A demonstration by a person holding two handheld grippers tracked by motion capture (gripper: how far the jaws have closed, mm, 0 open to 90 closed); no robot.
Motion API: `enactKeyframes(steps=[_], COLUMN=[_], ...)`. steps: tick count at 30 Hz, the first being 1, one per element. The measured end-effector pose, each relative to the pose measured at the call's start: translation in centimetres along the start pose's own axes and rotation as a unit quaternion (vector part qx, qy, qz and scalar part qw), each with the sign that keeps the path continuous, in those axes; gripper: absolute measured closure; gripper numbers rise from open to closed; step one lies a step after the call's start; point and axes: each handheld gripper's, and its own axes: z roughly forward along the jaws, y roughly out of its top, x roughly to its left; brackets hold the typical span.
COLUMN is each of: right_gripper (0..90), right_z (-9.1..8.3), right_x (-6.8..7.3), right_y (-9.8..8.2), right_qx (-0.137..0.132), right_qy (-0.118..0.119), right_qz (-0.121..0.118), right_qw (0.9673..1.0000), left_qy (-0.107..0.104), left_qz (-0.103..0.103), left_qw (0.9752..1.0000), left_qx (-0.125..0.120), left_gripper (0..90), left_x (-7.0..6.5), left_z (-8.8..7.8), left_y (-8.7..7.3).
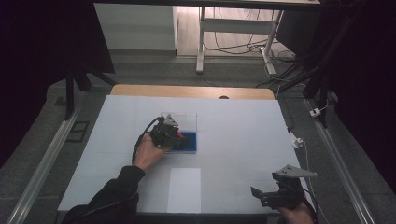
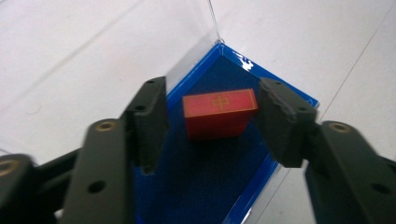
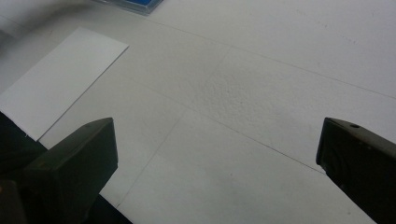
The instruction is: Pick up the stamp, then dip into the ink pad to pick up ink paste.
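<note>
A small red block (image 2: 219, 114) with a gold mark on top lies on the dark blue lining of a shallow blue case (image 2: 210, 186), whose clear lid (image 2: 187, 37) stands open behind it. My left gripper (image 2: 212, 84) reaches into the case with a jaw on each side of the block. The right pad sits at the block's edge, and a strip of blue shows between the left pad and the block. From above, the left gripper (image 1: 179, 135) is over the blue case (image 1: 189, 142) at mid-table. My right gripper (image 1: 261, 197) hovers wide open near the front right edge with nothing between its jaws (image 3: 217, 126).
A white sheet of paper (image 1: 184, 189) lies flat near the front edge, between the two hands; it is also at the left in the right gripper view (image 3: 60, 79). The white table top (image 1: 243, 135) ends in a wooden strip at the back.
</note>
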Motion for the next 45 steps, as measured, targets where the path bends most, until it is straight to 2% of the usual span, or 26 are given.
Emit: enactKeyframes(steps=[1, 3, 10, 18, 25, 28, 33, 36, 39, 43, 45], right_gripper=[0.0, 0.0, 0.0, 0.0, 0.0, 0.0, 0.0, 0.0, 0.0, 0.0, 0.0], right_z=[0.0, 0.0, 0.0, -0.1, -0.1, -0.1, -0.1, -0.1, -0.1, -0.1, -0.1], right_x=[0.0, 0.0, 0.0, 0.0, 0.1, 0.1, 0.1, 0.1, 0.1, 0.1, 0.2], right_y=[0.0, 0.0, 0.0, 0.0, 0.0, 0.0, 0.0, 0.0, 0.0, 0.0, 0.0], right_qx=[0.000, -0.001, -0.002, -0.004, -0.004, -0.005, -0.005, -0.005, -0.007, -0.005, -0.004], right_qy=[0.001, 0.001, 0.001, 0.002, 0.002, 0.003, 0.003, 0.003, 0.003, 0.003, 0.003], right_qz=[0.000, -0.001, -0.003, -0.005, -0.007, -0.006, -0.007, -0.007, -0.007, -0.009, -0.009], right_qw=[1.0000, 1.0000, 1.0000, 1.0000, 1.0000, 1.0000, 1.0000, 1.0000, 0.9999, 0.9999, 0.9999], left_qy=[0.006, 0.003, 0.016, -0.013, -0.020, -0.021, -0.013, -0.014, -0.007, 0.006, 0.004], left_qz=[0.002, 0.001, 0.006, -0.007, -0.012, -0.018, -0.014, -0.019, -0.011, -0.009, -0.013], left_qw=[1.0000, 1.0000, 0.9999, 0.9999, 0.9996, 0.9996, 0.9998, 0.9997, 0.9999, 0.9998, 0.9997], left_qx=[0.004, 0.002, 0.003, -0.003, -0.013, -0.007, -0.005, -0.001, 0.005, 0.014, 0.019], left_gripper=[48.8, 56.6, 58.1, 58.1, 58.1, 58.1, 58.1, 58.1, 58.1, 58.1, 58.1], left_x=[-0.1, -0.2, -0.7, -0.4, -0.3, -0.2, -0.2, -0.3, -0.5, -0.7, -0.7], left_z=[0.1, 0.2, 0.0, -1.2, -2.3, -2.5, -2.4, -2.2, -2.0, -1.5, -1.2], left_y=[0.0, 0.0, 0.2, 0.2, 0.3, 0.3, 0.2, 0.2, 0.1, 0.1, 0.0])
